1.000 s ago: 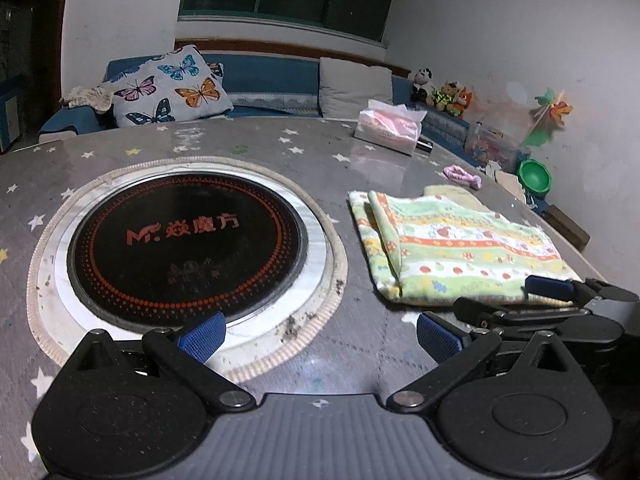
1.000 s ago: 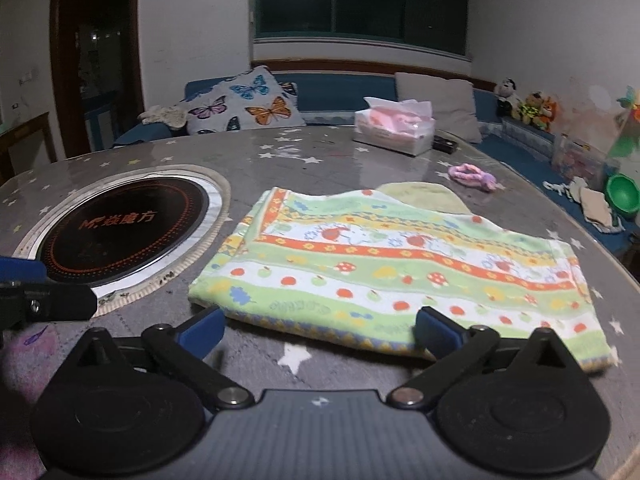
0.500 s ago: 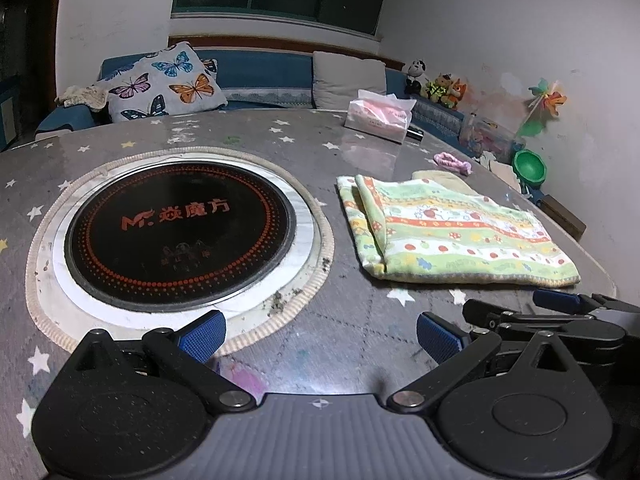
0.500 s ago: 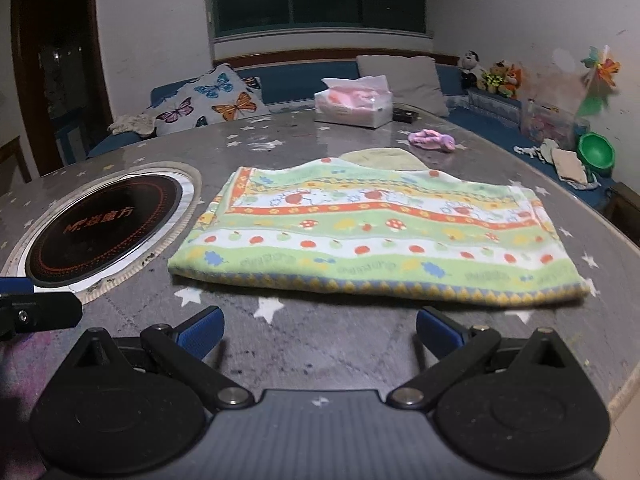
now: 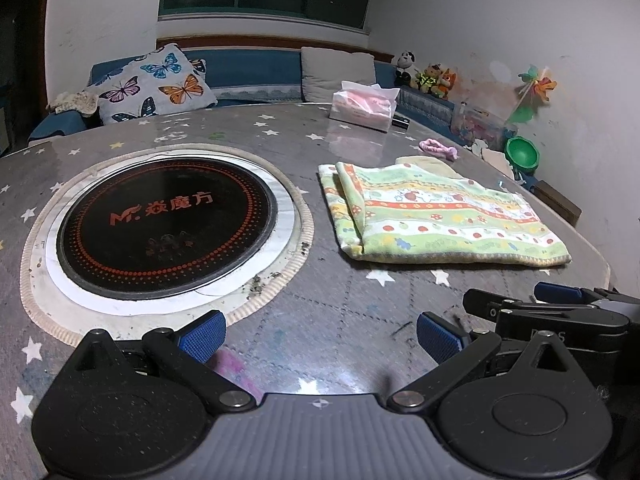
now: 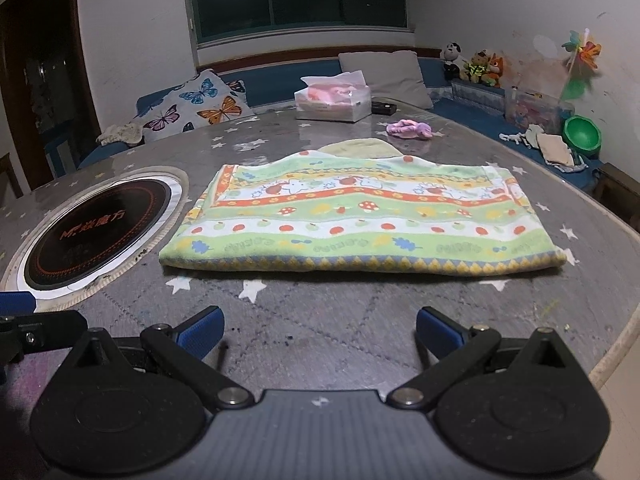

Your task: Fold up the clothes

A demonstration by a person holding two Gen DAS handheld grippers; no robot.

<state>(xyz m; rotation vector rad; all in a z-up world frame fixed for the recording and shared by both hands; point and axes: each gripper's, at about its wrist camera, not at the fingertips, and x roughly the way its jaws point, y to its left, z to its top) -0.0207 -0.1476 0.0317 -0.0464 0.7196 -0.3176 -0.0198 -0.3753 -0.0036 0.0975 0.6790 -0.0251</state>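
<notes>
Both the left gripper (image 5: 320,332) and the right gripper (image 6: 320,328) hang released and empty at the bottom of their frames. Grabbing only the top layer would likely pull the fold apart. The striped cloth (image 6: 360,224), green with fruit and mushroom prints, lies folded flat on the surface (image 6: 320,312) at frame centre, right of the round cooktop (image 5: 168,224).

Hand-held gripper (image 5: 320,334): black linkages, blue ribbed pads (image 5: 202,336), silver pivot screws.
</notes>
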